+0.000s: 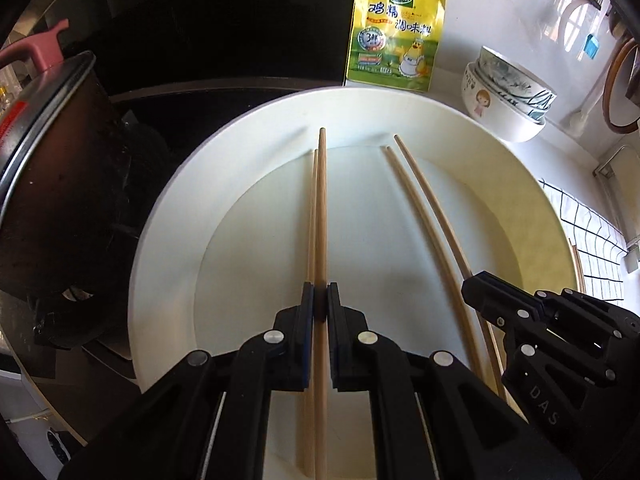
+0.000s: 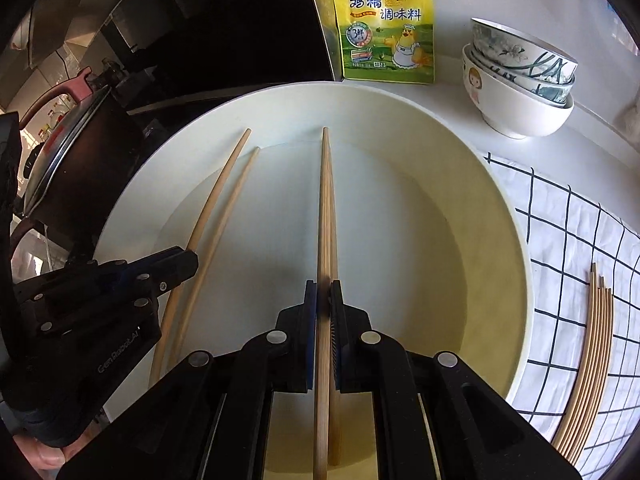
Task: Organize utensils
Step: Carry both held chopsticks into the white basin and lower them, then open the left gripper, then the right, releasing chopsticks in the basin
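Observation:
A pair of wooden chopsticks (image 1: 320,208) runs forward over a large white basin (image 1: 168,240), and my left gripper (image 1: 320,300) is shut on it. To its right, my right gripper (image 1: 476,292) holds a second pair (image 1: 416,172) above the same basin. In the right wrist view that gripper (image 2: 323,300) is shut on its chopsticks (image 2: 325,208) over the basin (image 2: 516,216). The left gripper (image 2: 188,260) and its pair (image 2: 221,184) show at the left. Both pairs point away towards the far rim.
Several more chopsticks (image 2: 592,360) lie on a checked cloth (image 2: 560,216) right of the basin. A yellow seasoning pouch (image 2: 386,24) and stacked bowls (image 2: 520,80) stand behind it. A lidded pot (image 1: 48,160) sits on the black stove at left.

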The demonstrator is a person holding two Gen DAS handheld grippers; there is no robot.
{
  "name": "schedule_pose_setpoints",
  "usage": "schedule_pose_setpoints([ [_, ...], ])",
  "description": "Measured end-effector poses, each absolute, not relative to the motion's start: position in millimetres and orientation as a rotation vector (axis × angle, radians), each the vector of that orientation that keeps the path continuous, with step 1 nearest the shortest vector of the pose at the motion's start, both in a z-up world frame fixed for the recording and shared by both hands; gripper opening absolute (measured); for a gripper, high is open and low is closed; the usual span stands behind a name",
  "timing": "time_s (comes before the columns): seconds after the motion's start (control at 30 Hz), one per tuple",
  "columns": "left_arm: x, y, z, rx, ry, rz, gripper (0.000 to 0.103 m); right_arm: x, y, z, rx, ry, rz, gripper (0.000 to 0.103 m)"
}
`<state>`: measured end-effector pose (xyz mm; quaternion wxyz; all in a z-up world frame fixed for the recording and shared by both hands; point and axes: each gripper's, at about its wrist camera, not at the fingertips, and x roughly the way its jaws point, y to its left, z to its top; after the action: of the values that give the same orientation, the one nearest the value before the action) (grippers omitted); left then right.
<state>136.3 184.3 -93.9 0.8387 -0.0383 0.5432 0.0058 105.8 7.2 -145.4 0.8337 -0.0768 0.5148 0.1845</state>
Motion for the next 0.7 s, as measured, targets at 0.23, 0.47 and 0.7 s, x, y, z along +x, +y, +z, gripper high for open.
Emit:
schedule_pose_setpoints([
  [0.23, 138.6, 184.1, -102.9, -0.089, 1.171, 0.006, 0.008, 108.7, 5.8, -151.4, -0.167, 1.104, 0.373, 0.007],
  [0.47, 134.6, 193.9, -100.3, -0.113, 1.169, 0.017, 0.021, 104.9, 3.3, -142.3, -0.173, 1.078, 0.349, 0.007],
  [0.7, 124.5, 194.9, -85.7, -0.111, 1.137, 0.023, 0.037, 91.8, -4.9, -127.8, -0.162, 1.050, 0.354, 0.007],
])
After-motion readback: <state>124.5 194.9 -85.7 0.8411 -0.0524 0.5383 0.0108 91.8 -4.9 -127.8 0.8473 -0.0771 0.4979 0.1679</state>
